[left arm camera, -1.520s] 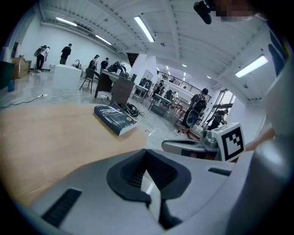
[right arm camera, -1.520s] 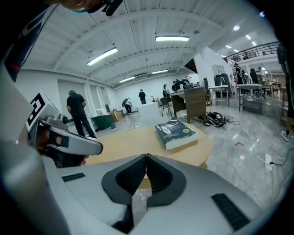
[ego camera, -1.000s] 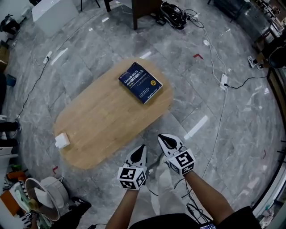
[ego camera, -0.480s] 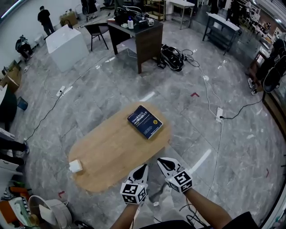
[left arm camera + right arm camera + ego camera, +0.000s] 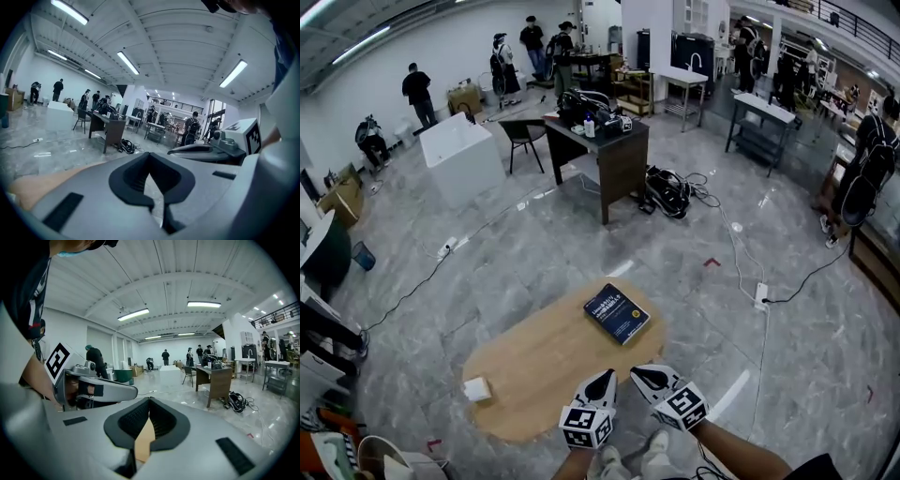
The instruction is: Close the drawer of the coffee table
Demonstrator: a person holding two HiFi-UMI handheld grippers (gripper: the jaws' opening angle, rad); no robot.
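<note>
The left claw (image 5: pixel 602 379) and the right claw (image 5: pixel 641 374) are held side by side, close to each other but apart, at the near edge of the oval wooden surface (image 5: pixel 546 367) of the coffee table, with their tips pointed over its rim. In each claw's own view the two jaws are seen pressed together at the tips, with only a thin slit left further back, and nothing is gripped between them. The surface is spread out ahead of both claws and mostly to the left of them; its drawer cannot be made out in any view. A dark blue book (image 5: pixel 617 313) is laid flat on the surface just ahead of the right claw, and a small white block (image 5: pixel 477 388) is seen well to the left of the left claw, near the surface's far end. The grey marbled floor (image 5: pixel 722 309) is spread around the claws.
</note>
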